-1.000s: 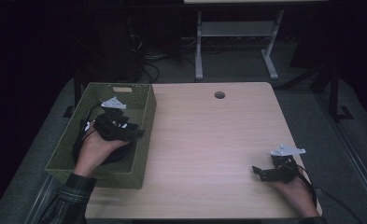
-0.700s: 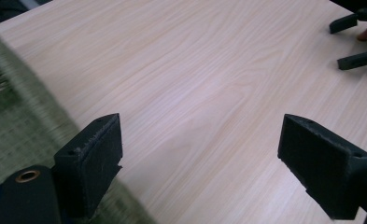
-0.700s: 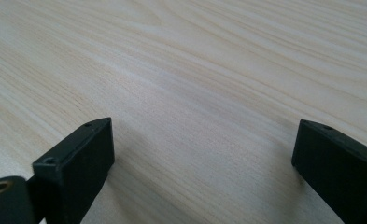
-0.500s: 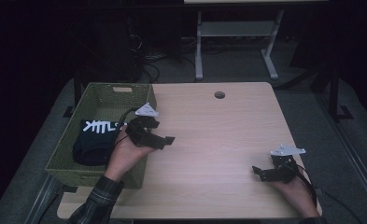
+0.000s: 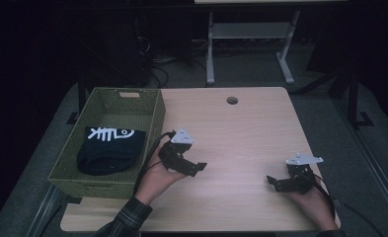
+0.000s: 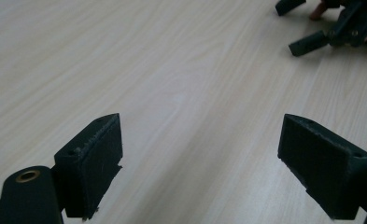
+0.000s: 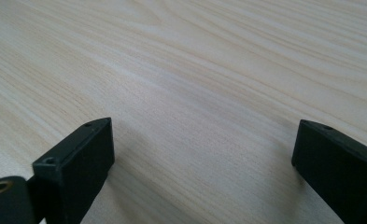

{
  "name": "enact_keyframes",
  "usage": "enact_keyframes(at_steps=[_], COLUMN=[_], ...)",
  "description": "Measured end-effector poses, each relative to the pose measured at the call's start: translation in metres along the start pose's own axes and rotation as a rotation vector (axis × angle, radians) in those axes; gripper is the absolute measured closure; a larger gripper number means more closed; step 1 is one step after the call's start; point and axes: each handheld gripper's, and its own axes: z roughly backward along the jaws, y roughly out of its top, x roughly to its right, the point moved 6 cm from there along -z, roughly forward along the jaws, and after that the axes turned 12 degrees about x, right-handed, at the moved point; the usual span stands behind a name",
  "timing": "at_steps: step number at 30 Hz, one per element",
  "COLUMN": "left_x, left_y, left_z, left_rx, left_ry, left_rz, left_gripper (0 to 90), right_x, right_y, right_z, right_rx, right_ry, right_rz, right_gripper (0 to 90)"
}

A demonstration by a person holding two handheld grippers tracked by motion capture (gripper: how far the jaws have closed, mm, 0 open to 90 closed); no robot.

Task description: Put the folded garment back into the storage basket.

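Note:
A folded black garment [image 5: 110, 149] with a white fish-bone print lies in the green woven basket [image 5: 154, 116] at the table's left. My left gripper [image 5: 197, 167] hovers over the wood just right of the basket, open and empty; in the left gripper view [image 6: 209, 163] its jaws stand wide apart over bare wood. My right gripper [image 5: 273, 183] rests low near the front right of the table, open with nothing between its jaws, which the right gripper view [image 7: 204, 168] confirms. The right gripper [image 6: 312, 32] is also seen far off in the left gripper view.
The light wooden table [image 5: 241, 133] has a round cable hole [image 5: 232, 100] near its far edge. A metal stand [image 5: 246, 39] and cables sit on the dark floor behind. Grey carpet surrounds the table.
My left gripper has let go of the black garment, leaving it in the basket, and moved out to the right over the table. The right gripper has stayed put.

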Motion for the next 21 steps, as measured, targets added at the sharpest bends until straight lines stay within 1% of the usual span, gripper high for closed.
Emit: enact_keyframes(at_steps=[1, 6, 7, 8, 10, 14, 16, 18, 21], left_x=[0.002, 0.009, 0.010, 0.010, 0.010, 0.009, 0.007, 0.007, 0.006], left_y=[-0.001, -0.013, -0.016, -0.019, -0.025, -0.038, -0.044, -0.046, -0.055], left_z=[-0.002, -0.015, -0.017, -0.020, -0.024, -0.033, -0.037, -0.037, -0.043], left_rx=[0.005, -0.012, -0.014, -0.019, -0.025, -0.030, -0.033, -0.038, -0.051], left_ry=[-0.001, 0.000, -0.001, 0.001, -0.001, 0.002, 0.003, 0.001, 0.003], left_rz=[0.002, -0.026, -0.019, -0.026, -0.018, -0.031, -0.024, -0.025, -0.022], left_gripper=[13.6, 13.5, 13.5, 13.5, 13.3, 13.3, 13.3, 13.3, 13.3], right_x=[0.000, 0.000, 0.000, 0.000, 0.000, 0.000, 0.000, 0.000, 0.000], right_y=[0.000, 0.000, 0.000, 0.000, 0.000, 0.000, 0.000, 0.000, 0.000], right_z=[0.000, 0.000, 0.000, 0.000, 0.000, 0.000, 0.000, 0.000, 0.000], right_rx=[0.000, -0.001, 0.000, -0.001, 0.000, 0.000, 0.000, 0.000, 0.000], right_ry=[0.000, 0.000, 0.000, 0.000, 0.000, 0.000, 0.000, 0.000, 0.000], right_rz=[0.000, 0.001, 0.000, 0.001, 0.000, -0.001, -0.001, -0.001, -0.002], right_gripper=[5.2, 5.2, 5.2, 5.2, 5.2, 5.2, 5.2, 5.2, 5.2])
